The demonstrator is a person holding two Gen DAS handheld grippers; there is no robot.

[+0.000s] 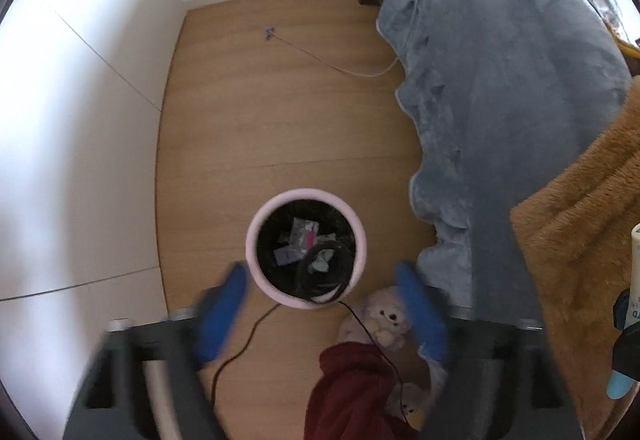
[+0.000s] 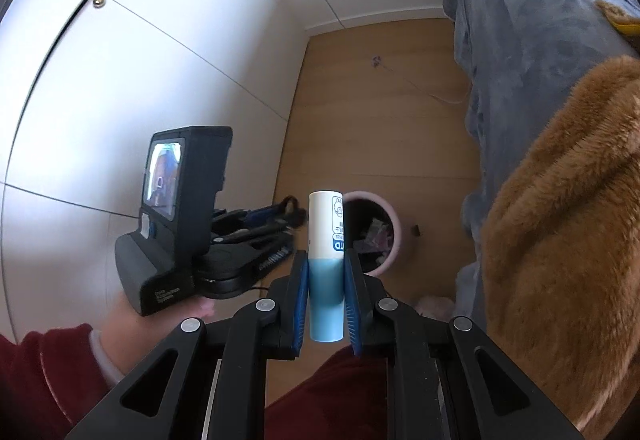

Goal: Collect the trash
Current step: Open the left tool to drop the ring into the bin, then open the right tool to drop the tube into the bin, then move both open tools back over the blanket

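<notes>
Blue-white tube (image 2: pixel 326 268) clamped upright between right fingers (image 2: pixel 301 304); left fingers (image 1: pixel 224 304) spread wide, empty.

Left gripper (image 1: pixel 322 304) fingers spread, right gripper (image 2: pixel 326 296) clamped

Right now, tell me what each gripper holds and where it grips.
The right gripper clamps the white-and-blue tube by its blue lower end. The left gripper is open and holds nothing, above the pink bin.
</notes>
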